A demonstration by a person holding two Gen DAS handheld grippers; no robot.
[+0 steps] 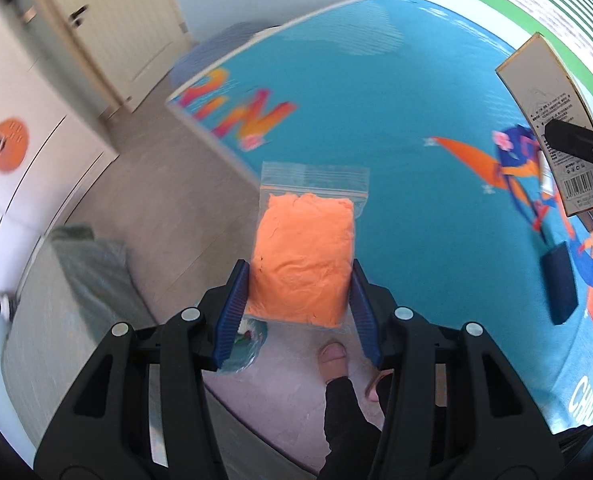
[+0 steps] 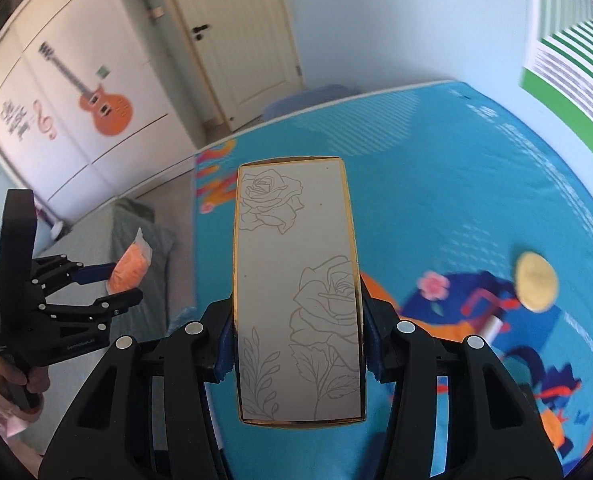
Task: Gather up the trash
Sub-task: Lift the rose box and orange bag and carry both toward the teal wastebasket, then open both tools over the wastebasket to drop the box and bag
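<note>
A clear zip bag of orange putty (image 1: 304, 256) hangs between the blue pads of my left gripper (image 1: 301, 280), which is shut on it above the edge of the teal play mat (image 1: 376, 100). My right gripper (image 2: 296, 320) is shut on a flat white box with gold rose outlines (image 2: 296, 288), held up over the mat. That box (image 1: 552, 120) shows its barcode side at the right of the left wrist view. The left gripper (image 2: 124, 284) with the orange bag (image 2: 130, 268) appears at the left of the right wrist view.
A yellow round piece (image 2: 534, 282) and a small white stick (image 2: 492, 326) lie on the mat at right. A grey-green bin bag (image 1: 92, 264) stands on the floor at left. A slippered foot (image 1: 334, 360) is below. A white wardrobe (image 2: 76, 92) and a door (image 2: 236, 32) are behind.
</note>
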